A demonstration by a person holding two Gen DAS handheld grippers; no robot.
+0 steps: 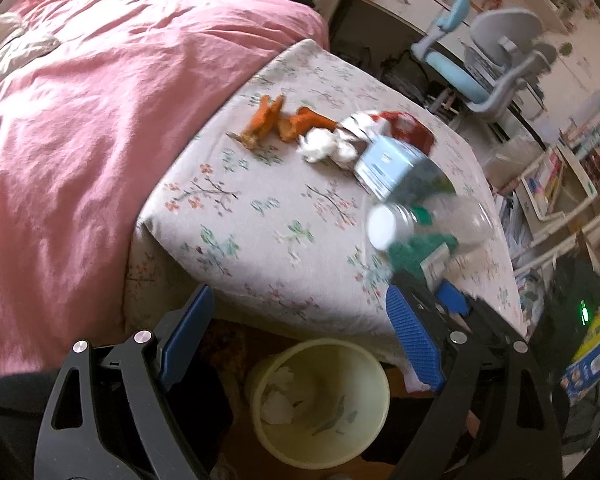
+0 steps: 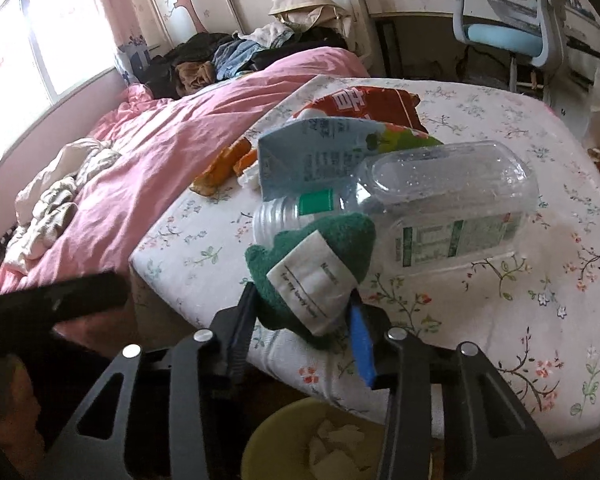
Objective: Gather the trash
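Observation:
On the flowered bedsheet (image 2: 500, 280) lie a clear plastic bottle (image 2: 448, 200), a light-blue carton (image 2: 312, 152), a red snack bag (image 2: 364, 104), orange peels (image 1: 268, 124) and crumpled tissues (image 1: 324, 144). My right gripper (image 2: 300, 304) is shut on a fuzzy green cloth piece with a white label (image 2: 320, 264), held at the bed's edge in front of the bottle's neck. My left gripper (image 1: 300, 296) stands open with nothing between its fingers. It hovers over a pale yellow bin (image 1: 324, 344) on the floor below the bed corner. The bin holds some white paper.
A pink quilt (image 1: 100, 120) covers the bed to the left, with piled clothes (image 2: 228, 56) at its far end. A blue-and-grey desk chair (image 1: 492, 60) and a desk stand beyond the bed. Shelves and boxes (image 1: 560, 184) crowd the right side.

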